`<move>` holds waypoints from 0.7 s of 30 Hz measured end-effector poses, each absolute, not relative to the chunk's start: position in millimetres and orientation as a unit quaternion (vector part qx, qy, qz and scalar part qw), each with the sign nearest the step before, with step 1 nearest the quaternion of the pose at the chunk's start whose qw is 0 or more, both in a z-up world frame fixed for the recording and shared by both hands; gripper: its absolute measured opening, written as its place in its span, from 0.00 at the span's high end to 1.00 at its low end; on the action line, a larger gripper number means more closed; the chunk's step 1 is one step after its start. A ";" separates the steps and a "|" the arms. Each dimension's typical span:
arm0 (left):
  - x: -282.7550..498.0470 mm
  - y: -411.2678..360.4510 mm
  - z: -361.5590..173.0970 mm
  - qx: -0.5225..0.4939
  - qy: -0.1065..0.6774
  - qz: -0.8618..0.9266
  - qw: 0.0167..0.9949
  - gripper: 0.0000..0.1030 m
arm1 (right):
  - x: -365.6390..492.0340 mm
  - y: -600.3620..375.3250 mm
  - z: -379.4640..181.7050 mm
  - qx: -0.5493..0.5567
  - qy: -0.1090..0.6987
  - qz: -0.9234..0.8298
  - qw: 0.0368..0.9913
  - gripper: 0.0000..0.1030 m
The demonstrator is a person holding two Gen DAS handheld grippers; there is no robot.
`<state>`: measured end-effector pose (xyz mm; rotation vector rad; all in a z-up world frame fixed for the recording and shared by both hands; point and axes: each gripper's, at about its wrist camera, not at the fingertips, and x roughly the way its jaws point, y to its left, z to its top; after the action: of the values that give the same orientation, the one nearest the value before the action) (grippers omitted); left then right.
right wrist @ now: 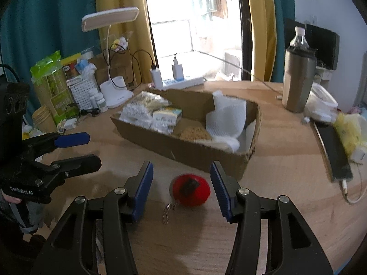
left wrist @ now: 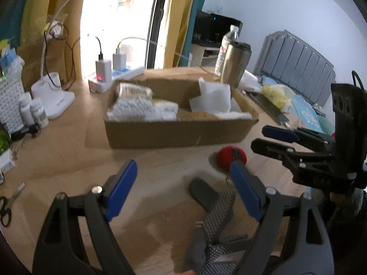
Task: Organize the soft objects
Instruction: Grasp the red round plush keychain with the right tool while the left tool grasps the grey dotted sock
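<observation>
A red plush ball (right wrist: 191, 189) with a dark patch and a metal chain lies on the wooden table, just in front of the cardboard box (right wrist: 188, 153). My right gripper (right wrist: 181, 181) is open, its jaws on either side of the ball without touching it. The ball also shows in the left wrist view (left wrist: 226, 158). My left gripper (left wrist: 183, 178) is open and empty above the table, over a grey patterned strap (left wrist: 220, 208). The box (left wrist: 179, 135) holds white foam wraps, packets and a tan sponge. Each gripper shows in the other's view: the right gripper (left wrist: 259, 137), the left gripper (right wrist: 91, 149).
A steel tumbler (right wrist: 298, 80) and a water bottle stand at the back right. A phone (right wrist: 332, 146) and a yellow packet lie at the right. A white desk lamp (right wrist: 114, 91), chargers on a power strip, pill bottles and a basket crowd the back left. Scissors (left wrist: 5, 208) lie at the left.
</observation>
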<state>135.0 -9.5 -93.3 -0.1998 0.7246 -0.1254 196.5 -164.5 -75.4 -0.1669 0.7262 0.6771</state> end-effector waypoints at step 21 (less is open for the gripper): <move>122.0 -51.5 -142.3 -0.053 0.401 -0.085 0.911 0.19 | 187.8 -178.6 -108.8 -0.064 0.379 0.304 0.872 0.47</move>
<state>122.0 -51.5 -142.3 -0.1083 0.8266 -0.1744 187.8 -178.6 -108.8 -0.1339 0.7923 0.6363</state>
